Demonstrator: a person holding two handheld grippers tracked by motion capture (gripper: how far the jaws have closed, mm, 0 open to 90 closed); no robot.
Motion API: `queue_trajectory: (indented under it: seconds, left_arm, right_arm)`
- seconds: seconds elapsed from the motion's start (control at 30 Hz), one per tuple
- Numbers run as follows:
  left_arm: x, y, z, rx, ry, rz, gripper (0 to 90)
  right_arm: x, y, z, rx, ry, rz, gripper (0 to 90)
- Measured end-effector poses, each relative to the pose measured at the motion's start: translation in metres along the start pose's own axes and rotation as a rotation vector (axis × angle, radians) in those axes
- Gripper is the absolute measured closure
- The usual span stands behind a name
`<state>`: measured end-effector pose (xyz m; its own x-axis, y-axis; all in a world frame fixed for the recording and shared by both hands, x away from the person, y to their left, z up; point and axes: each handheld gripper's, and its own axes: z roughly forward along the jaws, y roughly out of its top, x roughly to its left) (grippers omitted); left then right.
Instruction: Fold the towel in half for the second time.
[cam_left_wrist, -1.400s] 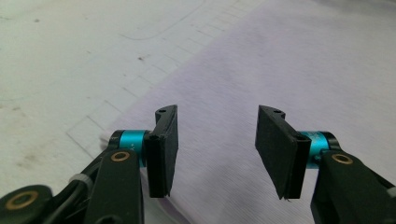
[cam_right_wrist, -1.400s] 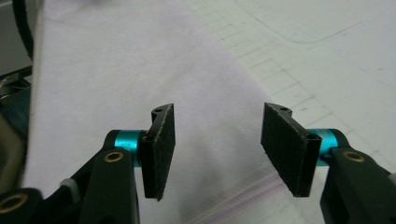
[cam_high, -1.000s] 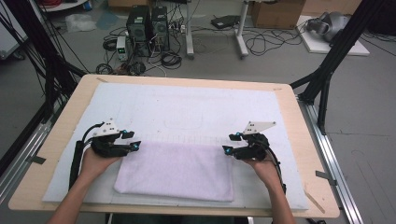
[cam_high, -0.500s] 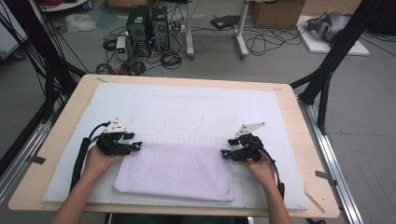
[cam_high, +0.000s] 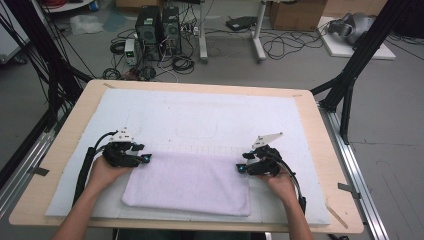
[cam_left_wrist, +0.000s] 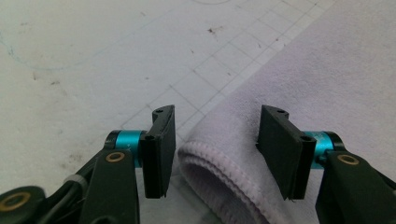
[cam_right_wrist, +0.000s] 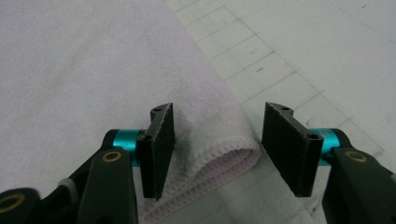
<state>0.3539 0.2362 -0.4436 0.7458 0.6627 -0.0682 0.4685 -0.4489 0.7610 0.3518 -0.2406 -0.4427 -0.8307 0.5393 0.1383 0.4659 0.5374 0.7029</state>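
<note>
A folded lavender towel (cam_high: 190, 182) lies flat on the white mat (cam_high: 210, 115) near the table's front edge. My left gripper (cam_high: 146, 159) is at the towel's far left corner. In the left gripper view its jaws (cam_left_wrist: 215, 144) stand open astride the folded hem of the towel (cam_left_wrist: 327, 70), and the pads do not touch it. My right gripper (cam_high: 241, 169) is at the far right corner. Its jaws (cam_right_wrist: 217, 144) have just been closing, with the corner of the towel (cam_right_wrist: 93, 60) between them. They are still open, with gaps on both sides.
The mat covers most of the wooden table (cam_high: 325, 150) and carries a faint drawn grid (cam_high: 205, 149) just beyond the towel. Past the table's far edge, computer towers (cam_high: 160, 25) and cables lie on the floor. Black frame posts (cam_high: 350, 85) stand at both sides.
The right gripper has shifted slightly left and nearer, onto the towel's corner. The left gripper has stayed about where it was. The towel has not moved.
</note>
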Motion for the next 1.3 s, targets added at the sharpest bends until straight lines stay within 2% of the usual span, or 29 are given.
queue_trajectory:
  seconds: [0.07,0.13,0.2,0.37,0.43,0.53,0.67,0.8,0.93,1.1,1.3]
  left_arm:
    - [0.000,-0.001,0.000,-0.004,-0.020,-0.004,51.0]
    - [0.000,-0.001,0.000,-0.001,-0.030,0.001,55.5]
    - [-0.001,-0.001,0.000,-0.002,-0.044,0.002,61.4]
    - [-0.003,-0.001,-0.001,0.001,-0.059,0.010,73.1]
    - [-0.004,0.000,-0.001,0.000,-0.054,0.019,75.9]
    - [-0.008,0.001,-0.003,0.002,-0.033,0.047,78.2]
    - [-0.013,0.004,-0.006,-0.002,-0.002,0.077,79.4]
    - [-0.015,0.010,-0.011,-0.036,0.016,0.072,79.8]
    - [-0.013,0.021,-0.014,-0.076,0.042,0.069,79.8]
    - [-0.006,0.038,-0.012,-0.095,0.079,0.062,79.8]
    - [0.010,0.064,-0.009,-0.125,0.107,0.038,79.8]
  right_arm:
    - [0.001,0.000,0.000,0.005,0.002,-0.005,49.5]
    - [0.005,-0.004,0.000,-0.026,0.009,-0.018,57.1]
    - [0.006,-0.008,-0.001,-0.048,0.017,-0.007,62.0]
    - [0.008,-0.007,-0.002,-0.041,0.032,-0.029,74.2]
    - [0.007,-0.008,-0.002,-0.048,0.040,-0.018,76.4]
    - [0.007,-0.008,-0.003,-0.053,0.047,-0.008,78.6]
    - [0.009,-0.005,-0.007,-0.059,0.036,-0.020,80.3]
    - [0.009,0.001,-0.014,-0.066,0.036,-0.031,80.7]
    - [0.006,0.012,-0.019,-0.069,0.015,-0.046,80.8]
    - [-0.007,0.030,-0.025,-0.081,-0.025,-0.052,80.8]
    - [-0.027,0.057,-0.033,-0.101,-0.084,-0.047,80.8]
